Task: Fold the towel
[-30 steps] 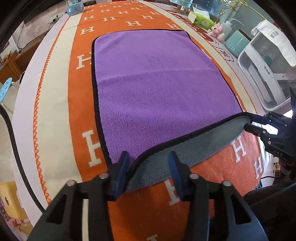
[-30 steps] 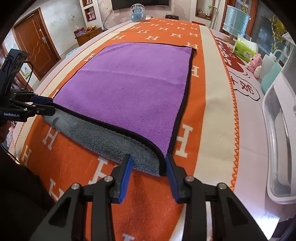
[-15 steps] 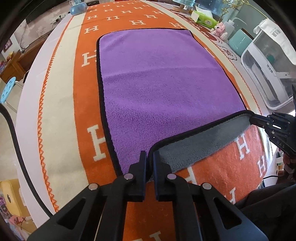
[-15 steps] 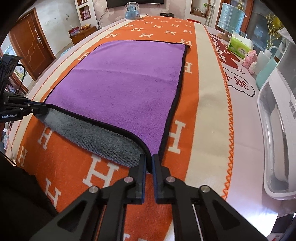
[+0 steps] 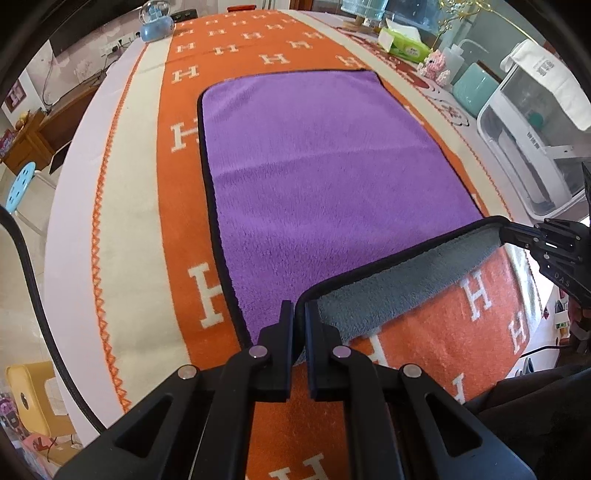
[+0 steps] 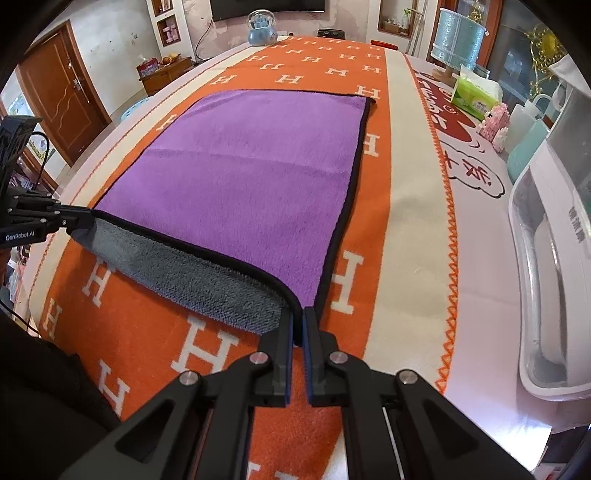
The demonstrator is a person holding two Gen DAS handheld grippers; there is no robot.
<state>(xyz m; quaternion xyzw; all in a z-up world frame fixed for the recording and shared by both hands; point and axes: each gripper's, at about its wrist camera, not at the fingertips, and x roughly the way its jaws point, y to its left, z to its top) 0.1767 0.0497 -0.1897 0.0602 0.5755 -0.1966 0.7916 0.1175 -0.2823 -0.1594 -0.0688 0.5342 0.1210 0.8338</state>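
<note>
A purple towel [image 5: 325, 177] with a black hem and a grey underside lies on an orange blanket with white H marks; it also shows in the right wrist view [image 6: 251, 177]. My left gripper [image 5: 300, 308] is shut on the towel's near left corner. My right gripper [image 6: 298, 314] is shut on the near right corner. Both corners are lifted, so the near edge hangs between them and shows its grey underside [image 5: 399, 288]. The right gripper shows at the right of the left wrist view [image 5: 517, 236], and the left gripper at the left of the right wrist view [image 6: 74, 218].
A white appliance [image 5: 532, 140] stands along the table's right side, with a teal cup [image 5: 472, 88], a pink figure [image 6: 496, 120] and a green tissue pack [image 5: 404, 44] beyond it. A blue globe [image 6: 261, 26] sits at the far end. A blue stool [image 5: 20, 186] stands left of the table.
Both grippers have closed from open onto the towel's near corners and lifted them. The near edge now hangs higher off the blanket, showing more grey underside.
</note>
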